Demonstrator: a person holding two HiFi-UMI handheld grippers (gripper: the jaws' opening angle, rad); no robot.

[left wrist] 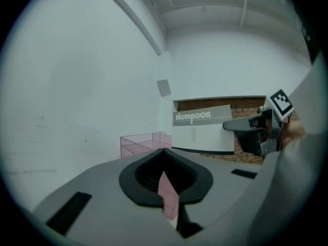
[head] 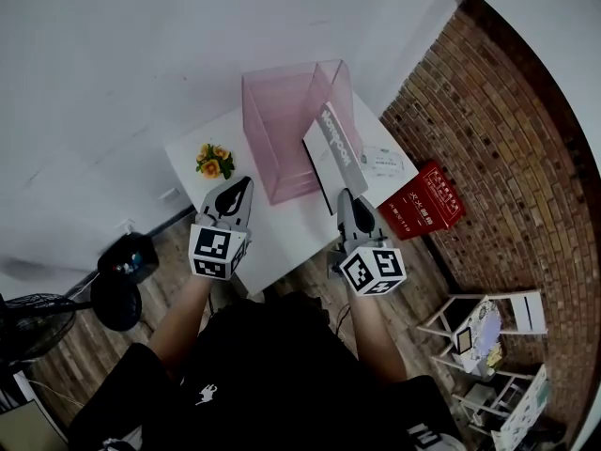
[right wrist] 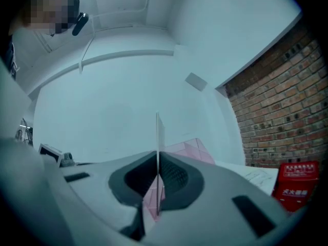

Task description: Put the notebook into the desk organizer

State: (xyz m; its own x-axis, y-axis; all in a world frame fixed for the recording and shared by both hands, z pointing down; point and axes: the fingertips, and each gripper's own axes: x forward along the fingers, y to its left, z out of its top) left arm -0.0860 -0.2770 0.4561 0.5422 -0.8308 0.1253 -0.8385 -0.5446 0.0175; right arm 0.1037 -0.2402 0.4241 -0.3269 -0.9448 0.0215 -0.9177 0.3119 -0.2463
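Note:
A grey-and-white notebook (head: 335,147) stands on edge, tilted, at the right side of the pink see-through desk organizer (head: 282,130) on the white table (head: 282,238). My right gripper (head: 344,197) is shut on the notebook's near edge. In the right gripper view the notebook (right wrist: 158,132) shows as a thin edge rising between the jaws, with the organizer (right wrist: 195,150) behind. My left gripper (head: 242,188) hovers left of the organizer, shut and holding nothing. The left gripper view shows the notebook (left wrist: 202,129) face-on, the organizer (left wrist: 141,142) and the right gripper (left wrist: 251,128).
A small pot of orange flowers (head: 214,161) stands at the table's left. A printed sheet (head: 385,163) lies at its right edge. A red box (head: 423,207) sits below by the brick wall (head: 507,139). A black fan (head: 117,285) and a white rack (head: 484,332) stand on the floor.

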